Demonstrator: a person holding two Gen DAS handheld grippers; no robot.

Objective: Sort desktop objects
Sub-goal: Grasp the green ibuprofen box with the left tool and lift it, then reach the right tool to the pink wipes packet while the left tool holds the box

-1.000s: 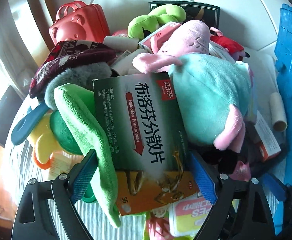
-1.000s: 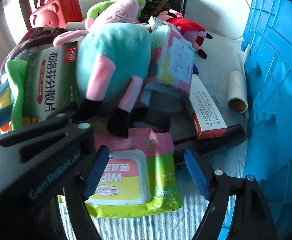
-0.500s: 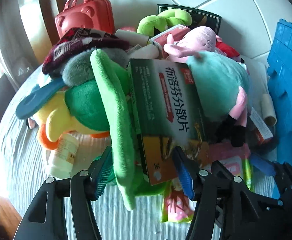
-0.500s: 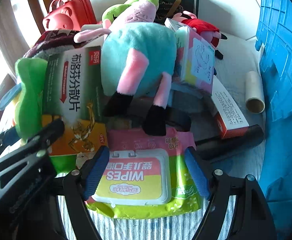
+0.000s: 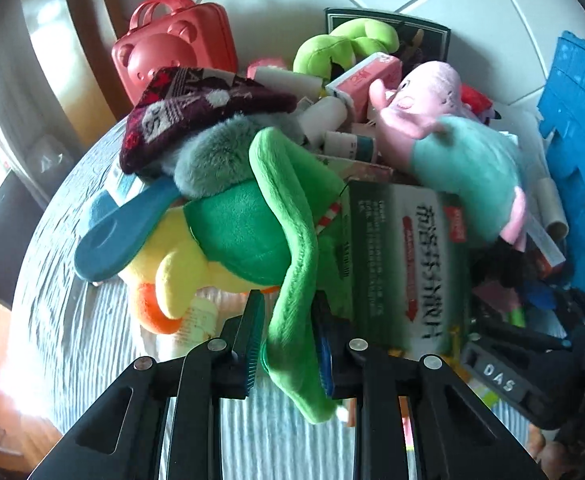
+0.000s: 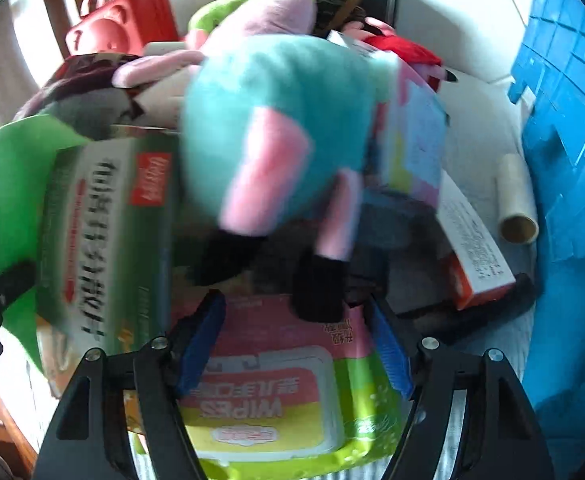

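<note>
left gripper: jaws pinched on green plush limb, long axis running ahead into the pile | right gripper: jaws wide, empty, straddling wipes pack on worktop

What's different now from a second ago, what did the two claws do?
The left claw shifted off the green medicine box to the left and closed on the green plush limb. The right claw narrowed around the wipes pack, though contact is unclear. The pile, the red bear case and blue crate stayed put.
</note>
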